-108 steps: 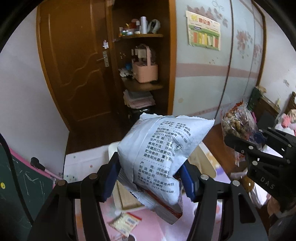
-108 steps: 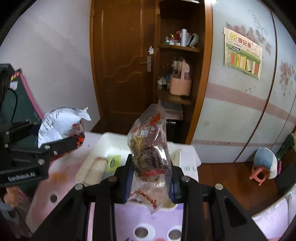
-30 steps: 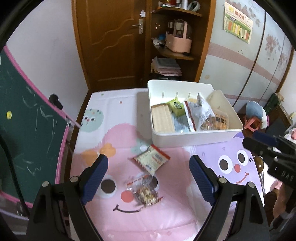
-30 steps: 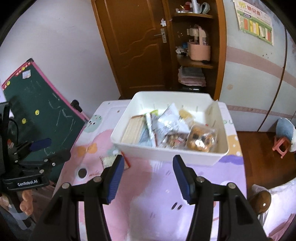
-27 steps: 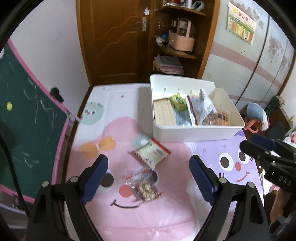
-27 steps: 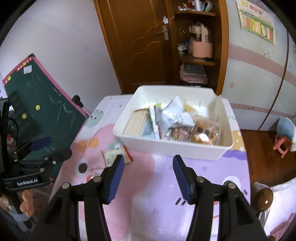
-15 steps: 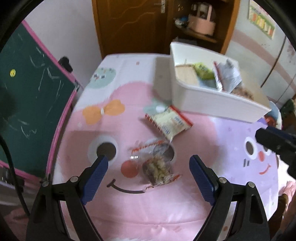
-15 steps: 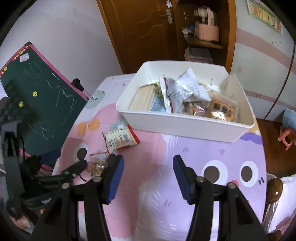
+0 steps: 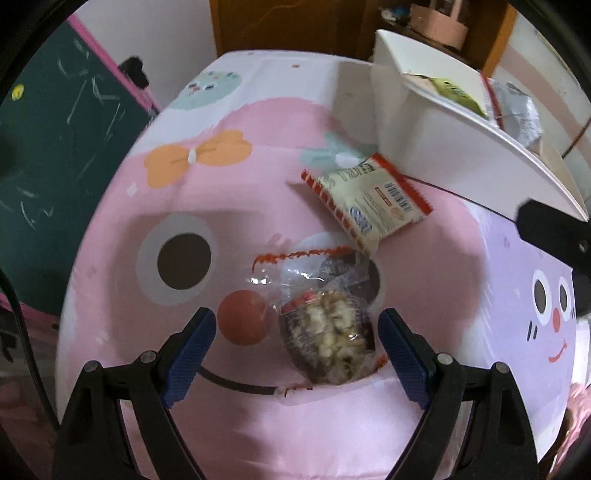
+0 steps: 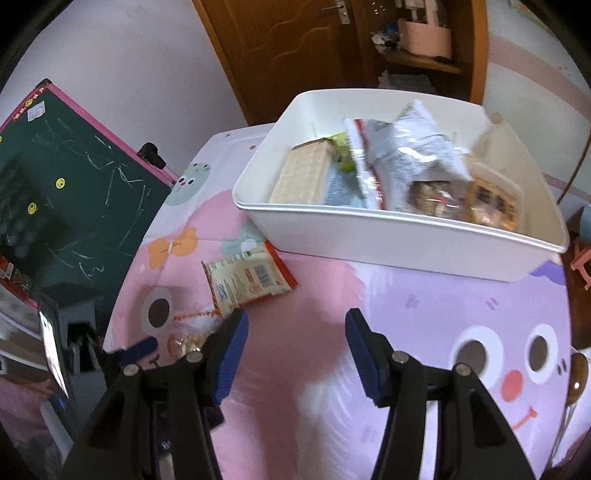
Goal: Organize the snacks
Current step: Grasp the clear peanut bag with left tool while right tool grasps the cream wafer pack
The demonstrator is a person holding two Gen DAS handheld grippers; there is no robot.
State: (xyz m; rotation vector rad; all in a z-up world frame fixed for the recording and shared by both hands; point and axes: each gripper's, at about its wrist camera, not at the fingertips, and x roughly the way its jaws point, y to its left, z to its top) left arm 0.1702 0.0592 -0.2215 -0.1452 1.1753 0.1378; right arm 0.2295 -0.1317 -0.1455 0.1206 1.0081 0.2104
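Note:
A clear bag of nut snacks (image 9: pixel 325 332) lies on the pink cartoon tablecloth (image 9: pixel 184 369). My left gripper (image 9: pixel 295 350) is open, low over it, its blue pads on either side of the bag's near end. A cream packet with red edges (image 9: pixel 369 206) lies just beyond, next to the white bin (image 9: pixel 443 147). In the right wrist view the bin (image 10: pixel 388 236) holds several snack bags, the packet (image 10: pixel 247 284) lies to its left, and the nut bag (image 10: pixel 188 339) shows partly behind my finger. My right gripper (image 10: pixel 295 350) is open and empty above the cloth.
A green chalkboard with a pink frame (image 10: pixel 66 177) leans at the table's left side. A wooden door and shelves with a pink basket (image 10: pixel 424 33) stand behind the table. The table's left edge (image 9: pixel 85 258) and front edge are close to the left gripper.
Both grippers let go of their bags into the bin, then came down toward the table. The left gripper has closed in on the nut bag; the right has dropped lower.

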